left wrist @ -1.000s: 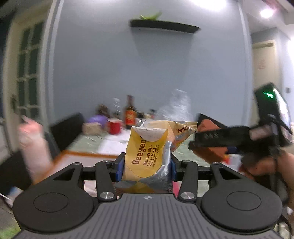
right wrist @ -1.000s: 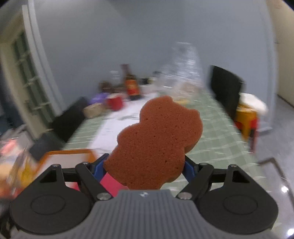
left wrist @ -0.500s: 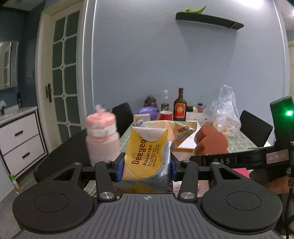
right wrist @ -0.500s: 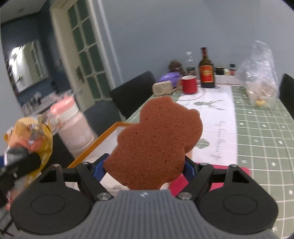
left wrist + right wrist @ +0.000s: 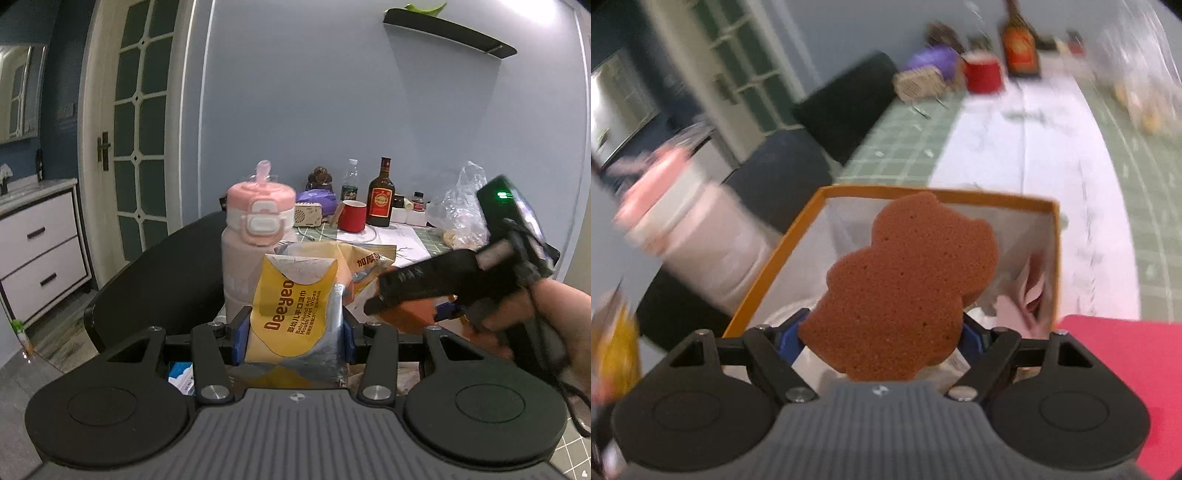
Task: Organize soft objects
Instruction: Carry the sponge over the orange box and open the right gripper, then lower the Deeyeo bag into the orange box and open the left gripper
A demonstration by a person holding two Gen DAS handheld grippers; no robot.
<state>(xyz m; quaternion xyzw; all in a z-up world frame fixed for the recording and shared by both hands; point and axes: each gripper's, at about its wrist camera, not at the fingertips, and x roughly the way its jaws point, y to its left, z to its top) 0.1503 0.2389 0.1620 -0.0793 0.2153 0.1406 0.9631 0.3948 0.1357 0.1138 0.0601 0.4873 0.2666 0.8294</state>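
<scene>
The right claw (image 5: 882,332) grips a brown sponge (image 5: 905,288) over the orange-rimmed box (image 5: 923,192) at frame centre; the left claw (image 5: 293,334) clamps a wipes pack (image 5: 295,314). Crowding together, they may collide or knock the pink bottle (image 5: 258,236).

The pack of wipes (image 5: 295,317) is yellow and silver, with brown letters on the yellow part. The sponge (image 5: 905,291) is reddish brown with tiny holes all over. The box (image 5: 923,194) has an orange rim and white walls inside. The water bottle (image 5: 256,236) has a pink lid and a pale pink body. The bench (image 5: 897,147) has a green cloth with white checks, and a white strip runs down its middle. A flat sheet (image 5: 1123,369) beside the box is bright pink-red. The cup (image 5: 352,220) is red. The glass bottle (image 5: 381,197) is dark brown with a red label. The wall (image 5: 332,92) is grey-blue.
</scene>
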